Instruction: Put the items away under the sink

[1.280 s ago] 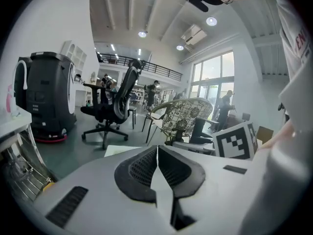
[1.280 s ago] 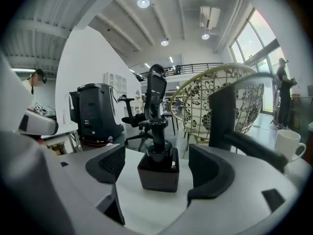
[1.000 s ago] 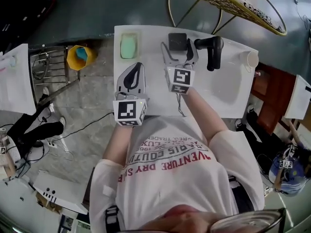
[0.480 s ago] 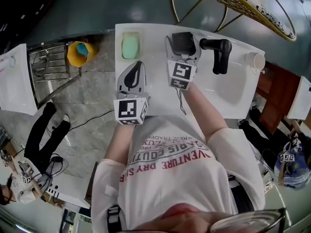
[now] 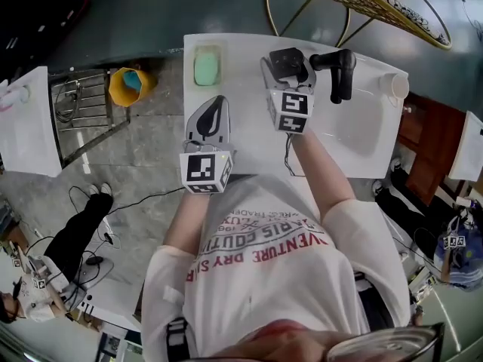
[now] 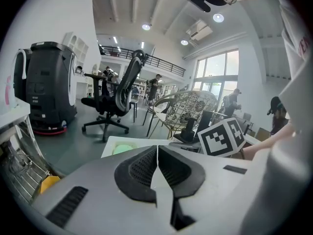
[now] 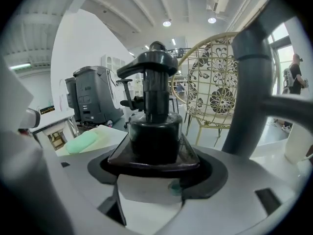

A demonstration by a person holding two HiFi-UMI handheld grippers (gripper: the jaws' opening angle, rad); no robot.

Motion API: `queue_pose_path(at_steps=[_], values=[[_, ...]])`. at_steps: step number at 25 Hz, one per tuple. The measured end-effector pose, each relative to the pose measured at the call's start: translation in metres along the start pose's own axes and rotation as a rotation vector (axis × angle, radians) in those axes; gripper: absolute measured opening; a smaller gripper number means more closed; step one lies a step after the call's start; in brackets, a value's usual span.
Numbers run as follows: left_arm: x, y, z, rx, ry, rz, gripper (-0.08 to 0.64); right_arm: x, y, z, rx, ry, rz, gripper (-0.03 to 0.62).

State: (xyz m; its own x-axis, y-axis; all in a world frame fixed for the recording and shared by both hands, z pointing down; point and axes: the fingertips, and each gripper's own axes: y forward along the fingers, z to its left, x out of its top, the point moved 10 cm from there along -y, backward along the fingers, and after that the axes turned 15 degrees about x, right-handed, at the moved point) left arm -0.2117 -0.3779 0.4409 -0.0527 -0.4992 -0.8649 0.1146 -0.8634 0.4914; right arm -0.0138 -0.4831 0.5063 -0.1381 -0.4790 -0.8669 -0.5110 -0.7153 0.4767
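Note:
A black soap dispenser [image 5: 287, 61] stands at the back of the white sink counter [image 5: 355, 145], left of the black tap [image 5: 339, 70]. My right gripper [image 5: 287, 68] has a jaw on each side of its square base and looks shut on it. In the right gripper view the soap dispenser [image 7: 154, 126] fills the gap between the pads of the right gripper [image 7: 154, 165]. My left gripper [image 5: 214, 104] hovers over the counter's left part, shut and holding nothing; in its own view the left gripper [image 6: 157, 153] shows pads pressed together. A green sponge [image 5: 206, 66] lies at the back left corner.
A white cup [image 5: 393, 86] stands on the counter's right end. A yellow bin [image 5: 126, 86] and a metal rack [image 5: 75, 100] are on the floor to the left. A wicker chair [image 5: 370, 6] stands behind the sink. The person's torso is against the counter's front edge.
My right gripper has moved forward until its jaws came round the soap dispenser, and they have narrowed onto its base. The left gripper has stayed where it was.

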Motion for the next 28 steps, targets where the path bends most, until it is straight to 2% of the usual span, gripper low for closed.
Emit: queue_pose_path(at_steps=[10,19,28], values=[[-0.011,-0.070,-0.004,-0.050,0.031,-0.055,0.028,0.000,-0.091,0.054,0.042,-0.024,-0.066,0.376],[-0.034,-0.151,-0.004,-0.118,0.058,-0.124,0.028,-0.025,-0.185,0.125,0.016,-0.065,-0.112,0.376],[-0.062,-0.223,-0.026,-0.155,0.049,-0.133,0.028,-0.057,-0.291,0.167,0.017,-0.074,-0.131,0.377]])
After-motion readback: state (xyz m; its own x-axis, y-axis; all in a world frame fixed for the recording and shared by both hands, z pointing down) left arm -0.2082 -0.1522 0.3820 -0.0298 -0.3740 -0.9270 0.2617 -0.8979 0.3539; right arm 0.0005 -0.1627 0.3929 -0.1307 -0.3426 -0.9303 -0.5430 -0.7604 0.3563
